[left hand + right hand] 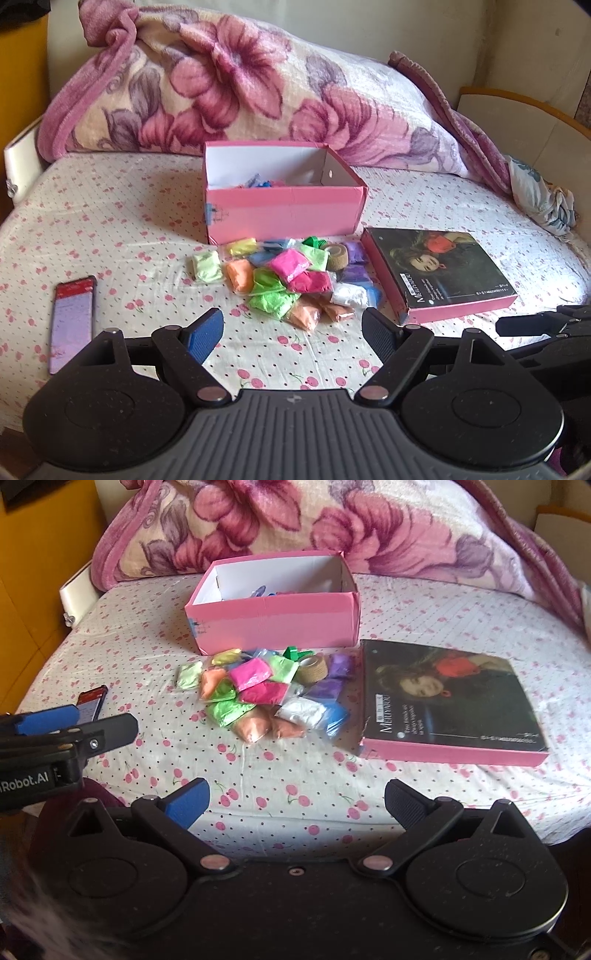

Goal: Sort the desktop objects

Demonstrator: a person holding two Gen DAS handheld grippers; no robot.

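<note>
**Both grippers spread over the bed**

Left wrist: my left gripper (pixel 293 332) is released, empty. The pile of colored packets (pixel 284 277) lies just before the pink box (pixel 286 206).

Right wrist: my right gripper (pixel 297 805) is likewise released; lid (pixel 450 701) lies beside the packets.

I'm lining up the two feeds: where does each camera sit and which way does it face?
Left wrist: on the left gripper, facing the packet pile and pink box; its open jaws show, right gripper at the right edge.
Right wrist: on the right gripper, same direction, nearer the lid; open jaws, left gripper at left.
Shared: box, pile, lid, phone.
</note>
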